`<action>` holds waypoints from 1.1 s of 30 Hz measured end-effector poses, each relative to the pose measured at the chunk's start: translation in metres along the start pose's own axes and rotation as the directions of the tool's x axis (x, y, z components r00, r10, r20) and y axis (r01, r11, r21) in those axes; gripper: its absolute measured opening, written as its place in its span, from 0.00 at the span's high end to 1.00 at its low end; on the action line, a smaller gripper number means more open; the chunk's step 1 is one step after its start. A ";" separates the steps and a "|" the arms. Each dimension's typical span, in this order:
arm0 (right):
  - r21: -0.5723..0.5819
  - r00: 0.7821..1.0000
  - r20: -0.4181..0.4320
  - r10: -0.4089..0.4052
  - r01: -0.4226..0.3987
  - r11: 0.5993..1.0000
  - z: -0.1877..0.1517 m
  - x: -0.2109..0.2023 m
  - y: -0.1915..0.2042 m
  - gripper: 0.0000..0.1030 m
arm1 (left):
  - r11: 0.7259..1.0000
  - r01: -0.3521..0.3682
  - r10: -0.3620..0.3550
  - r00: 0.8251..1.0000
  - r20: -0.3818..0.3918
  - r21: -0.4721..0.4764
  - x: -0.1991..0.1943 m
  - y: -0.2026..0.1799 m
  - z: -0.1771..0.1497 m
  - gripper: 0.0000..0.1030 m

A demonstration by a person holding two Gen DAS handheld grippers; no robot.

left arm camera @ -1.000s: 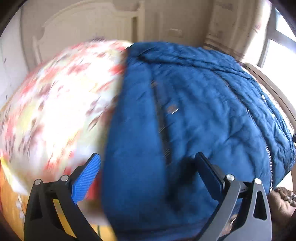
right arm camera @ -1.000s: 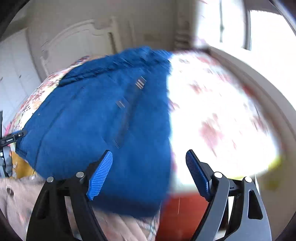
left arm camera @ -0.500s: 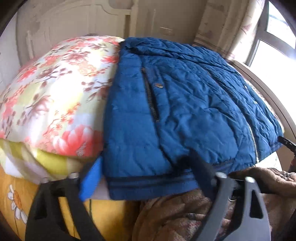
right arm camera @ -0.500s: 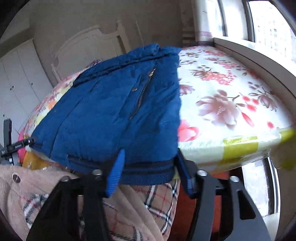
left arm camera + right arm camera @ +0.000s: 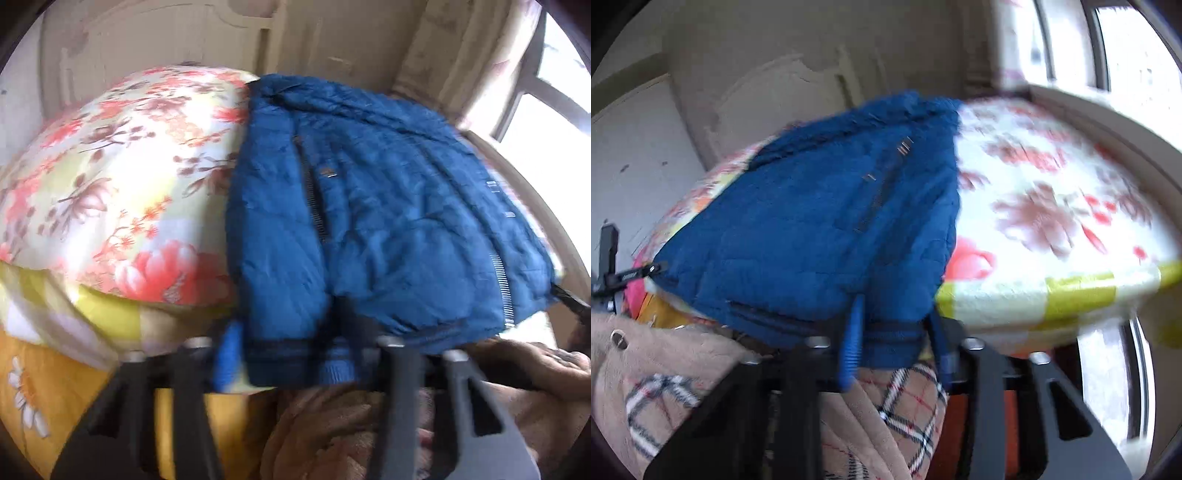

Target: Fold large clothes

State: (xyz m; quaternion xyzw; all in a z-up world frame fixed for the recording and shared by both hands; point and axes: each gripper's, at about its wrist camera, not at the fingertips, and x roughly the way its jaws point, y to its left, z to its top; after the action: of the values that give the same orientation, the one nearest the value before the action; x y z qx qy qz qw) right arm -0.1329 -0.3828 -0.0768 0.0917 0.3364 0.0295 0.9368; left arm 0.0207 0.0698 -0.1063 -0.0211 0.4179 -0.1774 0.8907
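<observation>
Left wrist view: my left gripper [image 5: 291,354] is closing its fingers on the blue quilted jacket's [image 5: 388,221] ribbed hem. My right gripper [image 5: 895,347] is closing on the opposite hem corner; the jacket lies flat on the floral bed [image 5: 1052,229], no fold made yet.

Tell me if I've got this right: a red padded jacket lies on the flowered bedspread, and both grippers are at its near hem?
Not quite: the jacket is blue, not red, as both wrist views show. The rest holds: it lies on the flowered bedspread, and the left gripper and right gripper are closing with its near hem between their jaws.
</observation>
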 end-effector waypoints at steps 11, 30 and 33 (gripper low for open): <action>-0.075 0.899 0.386 0.208 -0.194 0.978 0.038 -0.119 0.016 0.85 | 0.945 0.326 -0.307 0.877 0.370 0.013 -0.129 -0.009 0.038 0.85; 0.133 0.972 0.235 0.020 -0.052 0.990 0.242 0.030 -0.023 0.30 | 0.850 0.316 -0.194 0.932 0.307 -0.421 0.016 0.073 0.217 0.70; 0.204 0.983 0.184 0.023 -0.061 0.977 0.229 0.054 -0.050 0.27 | 0.835 0.193 -0.083 0.970 0.229 -0.515 0.057 0.096 0.217 0.53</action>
State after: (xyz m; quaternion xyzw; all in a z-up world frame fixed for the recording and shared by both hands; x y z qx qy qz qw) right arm 0.0539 -0.4600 0.0536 0.1988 0.2494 0.0056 0.9477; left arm 0.2459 0.1167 -0.0254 -0.3153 0.3578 -0.1155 0.8713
